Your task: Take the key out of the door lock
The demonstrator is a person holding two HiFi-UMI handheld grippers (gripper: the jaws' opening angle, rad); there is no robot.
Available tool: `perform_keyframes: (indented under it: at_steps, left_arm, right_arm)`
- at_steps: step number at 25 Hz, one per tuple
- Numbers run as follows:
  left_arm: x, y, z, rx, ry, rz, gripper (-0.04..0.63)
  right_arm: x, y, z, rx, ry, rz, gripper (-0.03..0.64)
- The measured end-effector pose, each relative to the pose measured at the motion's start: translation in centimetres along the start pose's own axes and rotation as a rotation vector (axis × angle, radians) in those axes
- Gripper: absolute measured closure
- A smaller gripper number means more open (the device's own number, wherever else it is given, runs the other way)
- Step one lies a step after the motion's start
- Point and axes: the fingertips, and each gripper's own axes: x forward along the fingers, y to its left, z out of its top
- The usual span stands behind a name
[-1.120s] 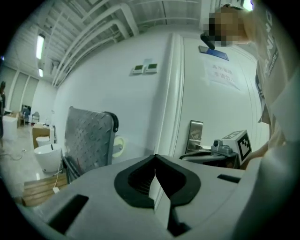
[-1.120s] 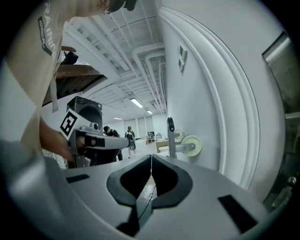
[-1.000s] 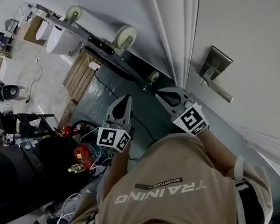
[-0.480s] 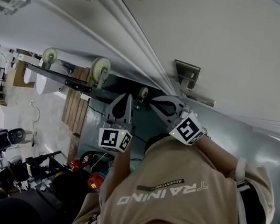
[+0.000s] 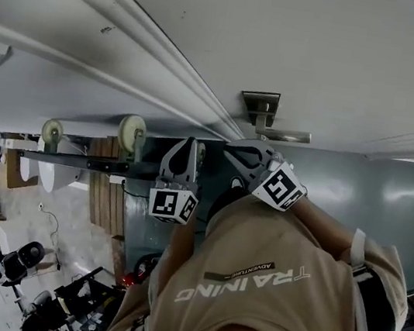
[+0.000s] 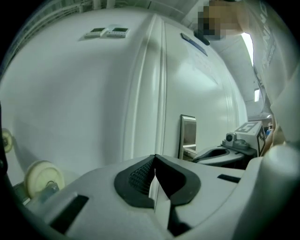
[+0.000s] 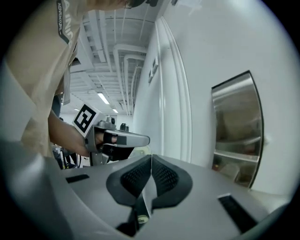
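A brushed-metal lock plate (image 5: 259, 105) with a lever handle (image 5: 284, 135) sits on the white door (image 5: 350, 59). No key shows in any view. My right gripper (image 5: 230, 148) hangs just below the plate, shut with nothing between its pads. My left gripper (image 5: 189, 143) is beside it to the left, also shut and empty. In the left gripper view the shut left gripper (image 6: 154, 160) points at the door frame, with the lock plate (image 6: 188, 136) to its right. In the right gripper view the right gripper (image 7: 151, 160) is shut, and the lock plate (image 7: 236, 129) is near on the right.
A rack on pale caster wheels (image 5: 131, 131) stands left of the door beside a wooden pallet (image 5: 109, 198). Dark equipment and cables (image 5: 50, 303) clutter the floor at lower left. The person's beige shirt (image 5: 250, 286) fills the lower picture.
The head view has swung, so the lock plate has shifted from the upper right to just above my right gripper. Both grippers keep their places side by side, jaws still shut.
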Motion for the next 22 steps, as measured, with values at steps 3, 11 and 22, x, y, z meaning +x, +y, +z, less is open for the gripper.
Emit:
perform_keyframes:
  at_steps: [3,11,22]
  left_arm:
    - [0.4,0.3,-0.2,-0.013,-0.016,-0.07,0.586]
    - [1.0,-1.3,-1.9,-0.053,-0.013,-0.273,0.586]
    - [0.2,-2.4,-4.0,-0.036,0.015,-0.495,0.586]
  right_arm:
    - [0.2,-0.4,0.8,0.005,0.016,-0.068,0.603]
    - [-0.2,-0.4,-0.3,0.057,0.058,-0.27,0.602]
    - [-1.2,2.5,-1.8,0.066,0.124,-0.456,0.602]
